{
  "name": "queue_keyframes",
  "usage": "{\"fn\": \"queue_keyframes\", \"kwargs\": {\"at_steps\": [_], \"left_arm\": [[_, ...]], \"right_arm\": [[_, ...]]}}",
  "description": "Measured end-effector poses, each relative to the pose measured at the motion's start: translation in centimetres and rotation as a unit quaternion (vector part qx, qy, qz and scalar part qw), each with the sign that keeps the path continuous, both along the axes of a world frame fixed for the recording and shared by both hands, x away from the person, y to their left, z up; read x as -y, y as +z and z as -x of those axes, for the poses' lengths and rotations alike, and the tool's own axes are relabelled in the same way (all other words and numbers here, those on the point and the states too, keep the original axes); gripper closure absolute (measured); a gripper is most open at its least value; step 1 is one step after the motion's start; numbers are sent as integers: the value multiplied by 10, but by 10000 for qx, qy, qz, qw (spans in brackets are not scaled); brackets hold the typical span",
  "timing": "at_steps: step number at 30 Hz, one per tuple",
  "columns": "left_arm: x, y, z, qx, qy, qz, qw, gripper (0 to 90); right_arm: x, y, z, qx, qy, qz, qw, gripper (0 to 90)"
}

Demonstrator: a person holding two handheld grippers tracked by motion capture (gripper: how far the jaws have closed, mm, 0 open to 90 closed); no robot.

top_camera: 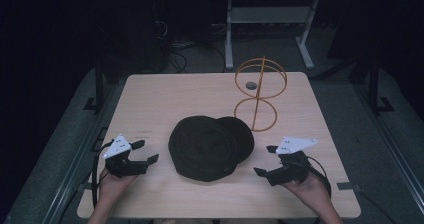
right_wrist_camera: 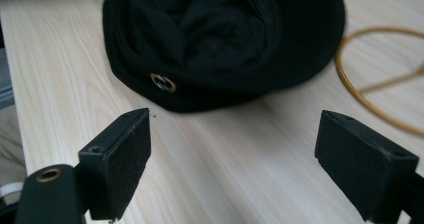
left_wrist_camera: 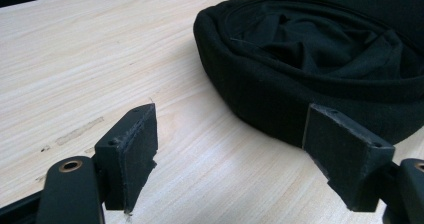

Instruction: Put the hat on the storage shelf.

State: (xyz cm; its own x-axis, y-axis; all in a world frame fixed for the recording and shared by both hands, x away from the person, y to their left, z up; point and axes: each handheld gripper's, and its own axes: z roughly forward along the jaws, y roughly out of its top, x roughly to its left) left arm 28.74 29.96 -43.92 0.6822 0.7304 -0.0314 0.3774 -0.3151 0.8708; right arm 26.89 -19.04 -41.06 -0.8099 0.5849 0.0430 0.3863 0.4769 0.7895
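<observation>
Nearest the table's front edge, both hands are low on the pale wooden table (top_camera: 150, 99). The left gripper (top_camera: 145, 152) sits to the left with its black jaws spread wide and nothing between them; in the left gripper view one pad hangs just in front of the hat's rim without pressing it. Over on the other side the right gripper (top_camera: 267, 160) is just as wide, jaws gaping, nothing between them.

Between the two lies the black fabric cap (top_camera: 210, 146), upside down by the look of it, soft lining bunched in the hollow, brim pointing away toward the far right. The right gripper view picks out a small brass eyelet (right_wrist_camera: 163, 82) on its near wall.

Beyond the cap stands the orange wire hat stand (top_camera: 260, 91), two hoops on a stem, base ring close behind the brim.

My read: the cap is headed for that stand, and the grab comes first. Best to bring each gripper in level, slip one pad inside the rim and one outside, on opposite sides, and close on the stiff band rather than the loose lining. Lift evenly, or the crown will sag and snag the wire.
</observation>
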Motion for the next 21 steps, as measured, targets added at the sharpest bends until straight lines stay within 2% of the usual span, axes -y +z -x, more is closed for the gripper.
{"fn": "queue_keyframes", "kwargs": {"at_steps": [7,13,21], "left_arm": [[0,0,1,-7,-9,20,10000,218],[-1,-1,-1,-33,-7,-45,10000,217],[1,-1,-1,-60,-39,0,10000,218]], "right_arm": [[-34,10,-8,43,354,44,9994,188],[-59,12,-16,-12,622,106,9980,188],[-87,13,-19,-28,915,240,9955,213]]}}
